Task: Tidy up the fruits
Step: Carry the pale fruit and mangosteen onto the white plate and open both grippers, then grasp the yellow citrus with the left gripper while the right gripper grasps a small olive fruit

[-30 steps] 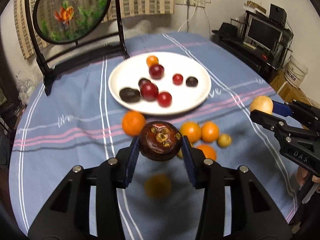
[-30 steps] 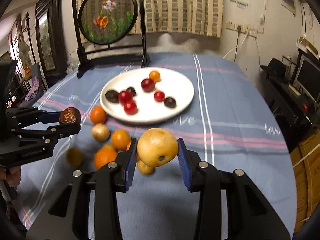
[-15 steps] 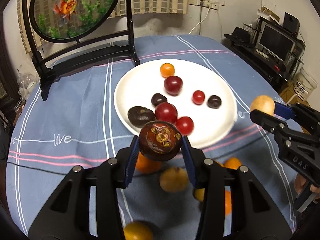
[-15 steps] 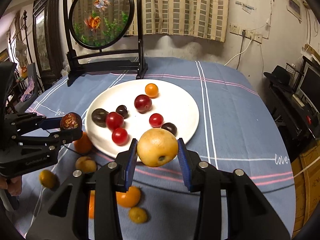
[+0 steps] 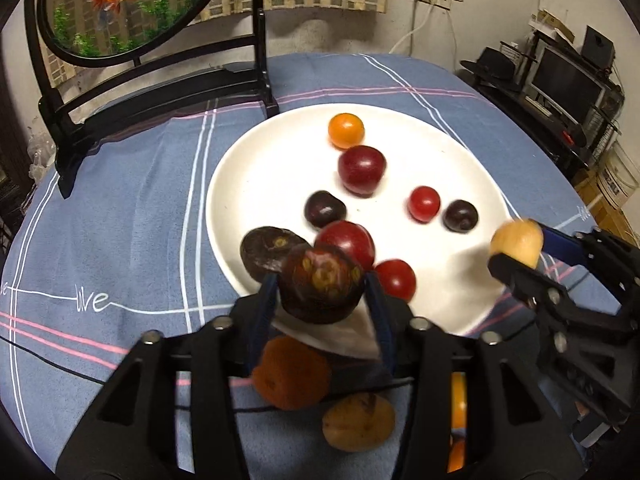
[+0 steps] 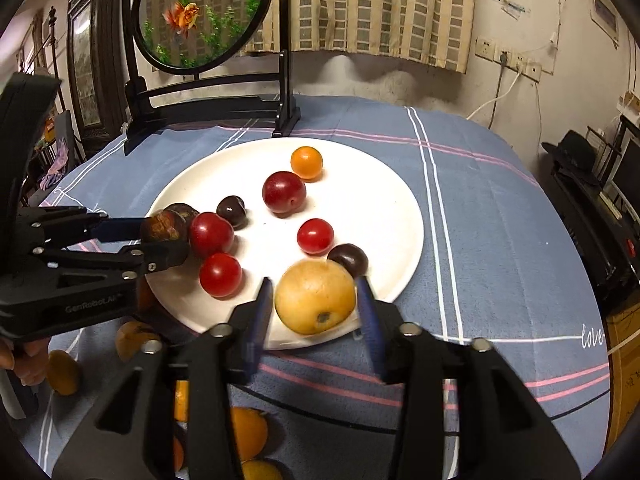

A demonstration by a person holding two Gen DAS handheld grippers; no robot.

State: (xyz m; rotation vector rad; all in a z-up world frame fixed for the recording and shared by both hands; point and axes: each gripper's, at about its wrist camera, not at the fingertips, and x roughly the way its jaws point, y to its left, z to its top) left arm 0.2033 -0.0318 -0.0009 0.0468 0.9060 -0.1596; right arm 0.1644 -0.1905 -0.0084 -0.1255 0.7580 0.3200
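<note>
We see the oranges (image 6: 248, 434) under the right gripper (image 6: 316, 308) only in slivers; its blue pads (image 6: 262, 312) blur, so contact with the yellow fruit (image 6: 316, 300) stays unclear.

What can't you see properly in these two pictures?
- Left wrist view: an orange fruit on the cloth, blurred and half behind the left gripper.
- Right wrist view: the dark mangosteen, partly covered by that gripper's fingers.
- Right wrist view: oranges behind the right gripper, count unclear.
</note>
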